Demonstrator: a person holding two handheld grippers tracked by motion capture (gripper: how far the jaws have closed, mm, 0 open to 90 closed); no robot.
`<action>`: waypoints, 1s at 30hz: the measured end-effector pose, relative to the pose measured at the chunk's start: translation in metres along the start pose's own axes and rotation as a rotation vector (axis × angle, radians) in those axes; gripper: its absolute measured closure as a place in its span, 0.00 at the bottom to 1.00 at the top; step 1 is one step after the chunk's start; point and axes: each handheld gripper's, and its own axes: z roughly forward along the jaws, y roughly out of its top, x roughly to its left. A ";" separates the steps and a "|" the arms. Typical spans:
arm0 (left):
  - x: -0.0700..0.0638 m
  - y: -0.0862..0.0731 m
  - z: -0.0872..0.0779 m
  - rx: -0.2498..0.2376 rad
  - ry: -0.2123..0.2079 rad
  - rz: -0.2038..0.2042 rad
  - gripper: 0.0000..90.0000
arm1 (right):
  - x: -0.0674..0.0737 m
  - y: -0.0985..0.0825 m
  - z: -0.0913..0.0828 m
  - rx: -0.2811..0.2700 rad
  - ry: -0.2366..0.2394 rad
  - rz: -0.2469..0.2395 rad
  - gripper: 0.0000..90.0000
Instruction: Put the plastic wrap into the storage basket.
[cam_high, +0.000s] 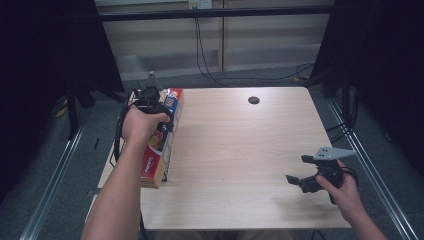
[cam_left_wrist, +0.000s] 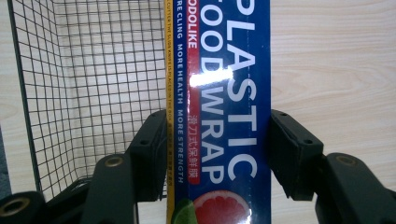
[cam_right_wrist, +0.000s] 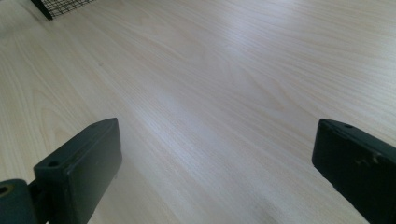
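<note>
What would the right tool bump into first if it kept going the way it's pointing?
Probably just the bare table. The right tool is open with nothing between its jaws, aimed across the wood toward the wire basket at the far edge, though depth is hard to judge.

- Left gripper (cam_high: 161, 114): black body, grey three-cornered plate on top, black cable trailing off the table edge
- Left gripper view: two black block jaws on black arms, a brass-coloured pivot screw in each
- Right gripper (cam_high: 295, 181): black, grey three-cornered plate with small holes
- Right gripper view: matte black rectangular jaw blocks, small screw holes
- Forearms bare, no sleeves visible
</note>
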 end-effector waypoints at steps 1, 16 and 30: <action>0.001 0.000 0.000 0.002 0.004 0.004 0.49 | 0.000 0.000 0.000 0.000 0.000 0.000 0.01; 0.012 0.000 -0.005 0.001 0.012 -0.022 0.49 | 0.000 0.000 0.000 0.001 0.001 -0.003 0.01; 0.025 -0.002 -0.004 -0.003 0.031 -0.056 0.49 | 0.000 0.000 0.000 0.002 0.001 -0.003 0.01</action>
